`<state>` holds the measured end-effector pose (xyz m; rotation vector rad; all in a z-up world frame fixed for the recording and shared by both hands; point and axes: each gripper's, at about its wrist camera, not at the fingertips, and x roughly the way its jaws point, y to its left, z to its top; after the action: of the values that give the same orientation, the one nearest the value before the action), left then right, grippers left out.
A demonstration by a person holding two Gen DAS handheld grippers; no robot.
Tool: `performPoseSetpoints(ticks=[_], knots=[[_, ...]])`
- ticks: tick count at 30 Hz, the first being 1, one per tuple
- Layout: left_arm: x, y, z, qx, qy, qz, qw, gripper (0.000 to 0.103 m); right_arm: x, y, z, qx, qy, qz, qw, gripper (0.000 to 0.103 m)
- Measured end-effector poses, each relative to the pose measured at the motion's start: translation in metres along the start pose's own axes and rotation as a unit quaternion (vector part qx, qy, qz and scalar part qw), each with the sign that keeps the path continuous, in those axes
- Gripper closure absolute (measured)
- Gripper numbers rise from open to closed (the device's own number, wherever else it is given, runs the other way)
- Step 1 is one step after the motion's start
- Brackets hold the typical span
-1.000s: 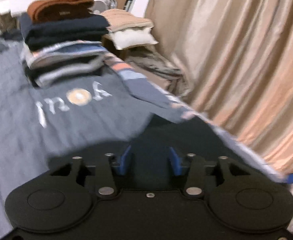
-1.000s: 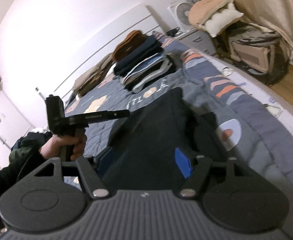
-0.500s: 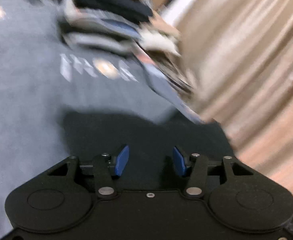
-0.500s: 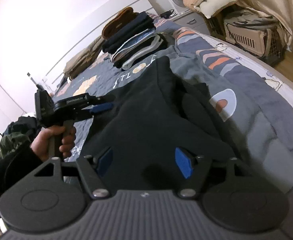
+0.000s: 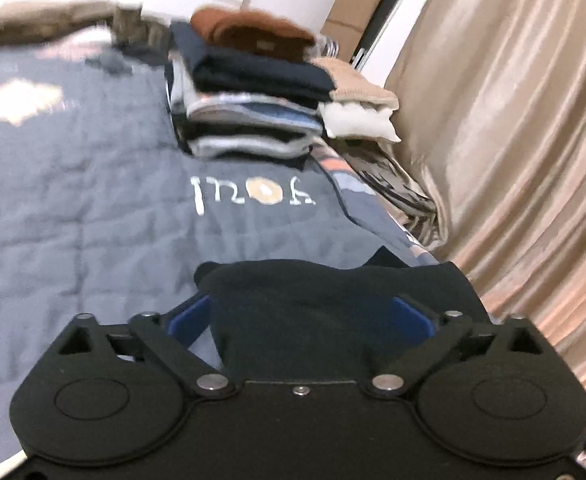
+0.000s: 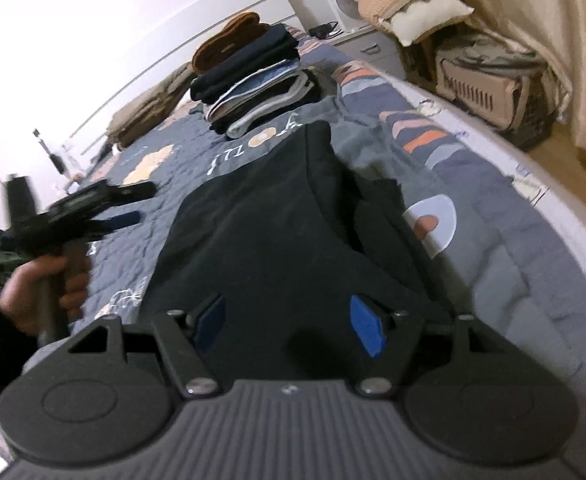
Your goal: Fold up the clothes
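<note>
**Black garment on bed, both claws spread**

The left claw (image 5: 299, 320) is seen with its blue pads (image 5: 185, 318) set wide; its jaws have just been opening. A fold of the black garment (image 5: 317, 308) is bunched between the pads, but no press on it is observed. In the right wrist view the same claw (image 6: 133, 204) is seen left of the garment, held by a hand (image 6: 47, 284), blurred.

The right claw (image 6: 289, 326) is held partly spread above the black garment (image 6: 269, 232), which is laid lengthwise ahead of it on the grey-blue quilt (image 6: 505, 264). Nothing is gripped; dark cloth is seen below the gap.

A stack of folded clothes (image 5: 249, 92) is noted far ahead of the left claw, beyond the lettering on the quilt (image 5: 73, 208). A beige curtain (image 5: 525, 128) is noted to its right.
</note>
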<state>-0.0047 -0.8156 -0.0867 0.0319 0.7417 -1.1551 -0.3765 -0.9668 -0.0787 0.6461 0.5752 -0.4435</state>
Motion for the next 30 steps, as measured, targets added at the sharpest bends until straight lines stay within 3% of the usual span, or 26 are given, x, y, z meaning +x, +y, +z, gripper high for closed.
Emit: performPoseSetpoints(ticks=[8,12,18,23,26,30], knots=[[-0.042,-0.040,-0.019,0.044,0.031,0.010,0.9985,0.000,-0.017,0.014,0.001,0.001,-0.018,-0.014,1.000,0.025],[-0.053,-0.046,-0.031,0.028,0.055,0.005,0.9980,0.000,-0.026,0.024,0.000,-0.002,-0.024,-0.015,1.000,0.017],[-0.070,-0.059,-0.042,0.041,0.099,0.024,0.9940,0.000,-0.039,0.041,-0.003,-0.009,0.000,-0.022,1.000,0.008],[-0.089,-0.072,-0.051,0.081,0.108,0.031,0.9904,0.000,-0.055,0.056,-0.006,-0.019,-0.001,-0.025,0.999,0.003],[-0.099,-0.085,-0.058,0.121,0.105,0.036,0.9865,0.000,-0.061,0.065,-0.007,-0.019,0.017,-0.031,0.999,0.003],[-0.116,-0.094,-0.067,0.136,0.107,0.031,0.9844,0.000,-0.067,0.078,-0.010,-0.029,0.035,-0.038,0.998,0.003]])
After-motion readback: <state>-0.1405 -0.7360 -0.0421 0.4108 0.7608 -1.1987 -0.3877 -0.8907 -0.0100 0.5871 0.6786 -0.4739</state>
